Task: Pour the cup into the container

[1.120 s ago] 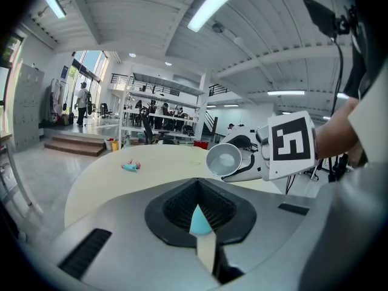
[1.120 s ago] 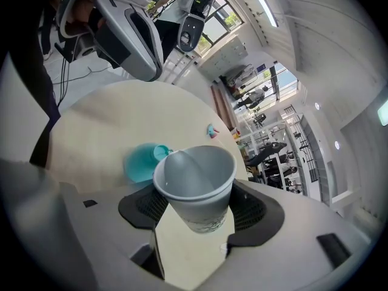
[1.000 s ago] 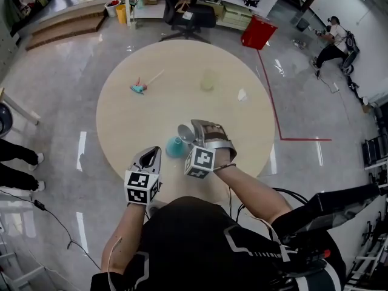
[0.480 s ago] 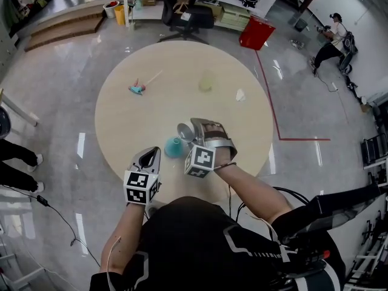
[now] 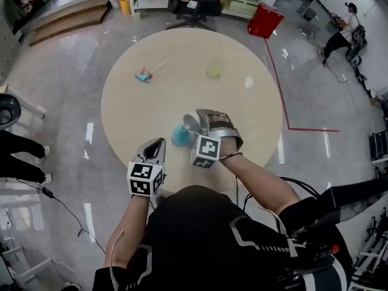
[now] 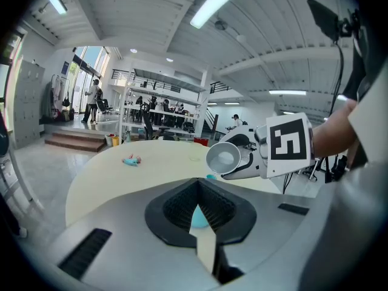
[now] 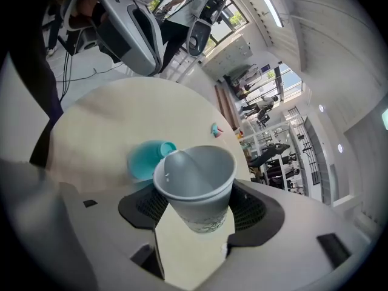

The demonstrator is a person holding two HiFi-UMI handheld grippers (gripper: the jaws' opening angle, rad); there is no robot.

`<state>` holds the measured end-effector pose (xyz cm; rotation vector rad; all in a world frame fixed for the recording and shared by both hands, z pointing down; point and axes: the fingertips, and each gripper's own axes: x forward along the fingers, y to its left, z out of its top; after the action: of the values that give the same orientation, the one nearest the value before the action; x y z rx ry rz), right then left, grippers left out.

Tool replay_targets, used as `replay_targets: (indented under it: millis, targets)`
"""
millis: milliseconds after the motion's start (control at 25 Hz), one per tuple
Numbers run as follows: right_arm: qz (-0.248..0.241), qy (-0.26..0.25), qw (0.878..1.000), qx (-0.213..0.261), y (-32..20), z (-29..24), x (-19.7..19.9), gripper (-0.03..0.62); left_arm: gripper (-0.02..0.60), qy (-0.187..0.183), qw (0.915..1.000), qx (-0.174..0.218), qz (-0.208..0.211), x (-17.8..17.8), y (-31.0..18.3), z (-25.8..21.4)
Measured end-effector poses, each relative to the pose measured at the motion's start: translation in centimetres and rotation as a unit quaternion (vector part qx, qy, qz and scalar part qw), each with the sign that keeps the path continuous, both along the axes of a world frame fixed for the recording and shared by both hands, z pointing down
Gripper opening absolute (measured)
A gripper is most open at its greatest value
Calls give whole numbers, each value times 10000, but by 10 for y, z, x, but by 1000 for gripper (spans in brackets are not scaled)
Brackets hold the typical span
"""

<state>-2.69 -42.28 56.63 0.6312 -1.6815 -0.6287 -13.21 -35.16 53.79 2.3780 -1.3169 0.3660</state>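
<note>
Pinching the cup (image 7: 195,180) in the right tongs (image 7: 195,223), tipping it just above the teal container (image 7: 145,159) on the tabletop (image 5: 182,83). Holding the left tongs (image 6: 199,216) pressed together, empty. Seemingly pouring midway; emptying and righting remaining.

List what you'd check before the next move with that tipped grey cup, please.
1. Grip on the cup: ok, the right gripper clamps its sides.
2. Cup tipped toward the teal container: ok.
3. Cup mouth directly over the container's opening: cannot tell.
4. Container steadied: not ok, it stands alone on the table; the left gripper is shut and apart from it.
5. Anything inside the cup to pour: cannot tell.
</note>
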Motion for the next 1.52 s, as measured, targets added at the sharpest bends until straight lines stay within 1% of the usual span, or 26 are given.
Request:
replay_targets:
  millis: [80, 160, 320, 440, 560, 640, 720, 960, 1120, 1240, 1400, 1520]
  targets:
    - [86, -176, 9998, -105, 1, 1, -4, 314, -6, -17, 10000, -32, -10, -3, 1, 0]
    - [273, -473, 9981, -292, 0, 2, -4, 314, -6, -11, 10000, -63, -10, -3, 0, 0]
    - [716, -1126, 9892, -613, 1, 8, 2, 314, -6, 90, 9999, -41, 41, 3, 0, 4]
    - [1031, -1744, 9755, -851, 1, 7, 7, 314, -6, 137, 9999, -39, 52, 7, -2, 5]
    - [1383, -2295, 9572, -1097, 4, 6, 18, 314, -6, 279, 9996, -15, 12, 15, -2, 0]
    - [1541, -2584, 9462, -1188, 4, 6, 27, 314, -6, 386, 9992, -15, 29, 23, -3, -2]
    - [1659, -2814, 9373, -1218, 5, 6, 35, 314, -6, 373, 9993, -46, 84, 30, -2, -1]
    - [1899, -3243, 9159, -1410, 14, 12, 60, 314, -6, 440, 9987, -152, 188, 54, -2, 2]
    - [2063, -3455, 9030, -1502, 17, 21, 77, 314, -6, 389, 9987, -175, 286, 68, -1, 7]
    - [2202, -3548, 8940, -1627, 21, 31, 90, 314, -6, 352, 9984, -264, 360, 79, 3, 14]
    - [2411, -3656, 8797, -1854, 31, 45, 105, 316, -6, 308, 9982, -411, 299, 90, 8, 23]
    - [2483, -3730, 8722, -1963, 36, 57, 112, 314, -6, 294, 9978, -529, 268, 98, 12, 33]
